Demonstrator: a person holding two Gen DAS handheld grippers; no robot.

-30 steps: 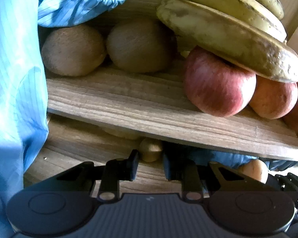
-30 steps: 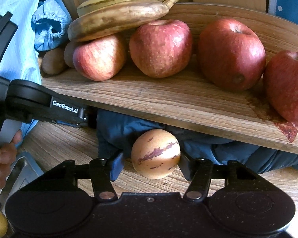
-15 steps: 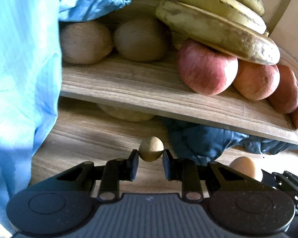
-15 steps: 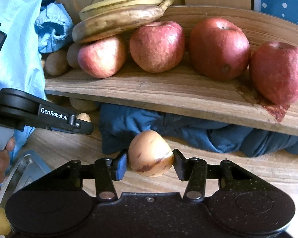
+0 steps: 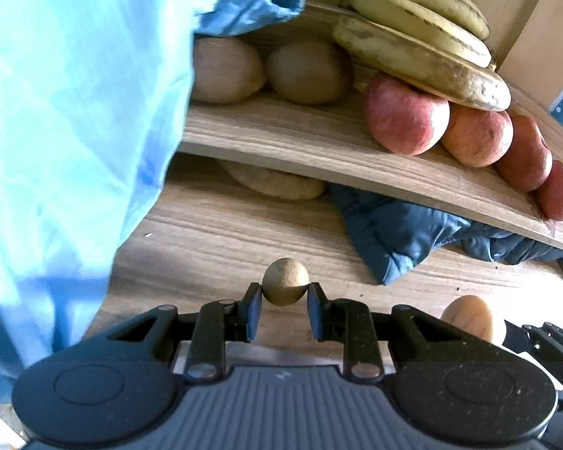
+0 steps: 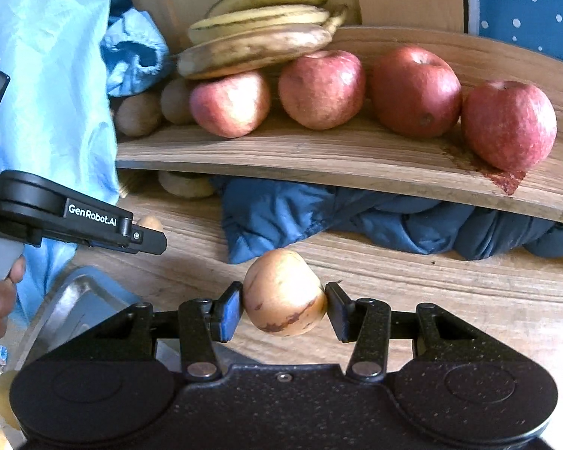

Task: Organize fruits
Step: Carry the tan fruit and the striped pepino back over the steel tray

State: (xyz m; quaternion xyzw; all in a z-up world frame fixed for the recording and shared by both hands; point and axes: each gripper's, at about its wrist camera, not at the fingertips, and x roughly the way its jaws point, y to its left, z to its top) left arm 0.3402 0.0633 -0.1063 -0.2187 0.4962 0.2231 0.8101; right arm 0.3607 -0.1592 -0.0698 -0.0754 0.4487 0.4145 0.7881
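- A small brown fruit [image 5: 285, 285] is clamped between the nearly closed jaws of the left gripper [image 5: 284, 309], clear of the bench [image 5: 221, 240].
- A larger yellow fruit [image 6: 283, 292] with purple streaks is gripped in the part-open jaws of the right gripper [image 6: 283, 311], both pads pressed against it, above the bench.
- A metal tray [image 6: 75, 300] is seen just beside the right gripper, at its lower left.
- A dark blue cloth [image 6: 319, 213] is bunched under the shelf [image 6: 319, 157].
- Four apples [image 6: 321, 88], two kiwis [image 5: 307, 71] and bananas [image 6: 259, 26] are kept on the shelf; the bananas rest on one apple.
- Light blue fabric [image 5: 75, 112] fills the left.
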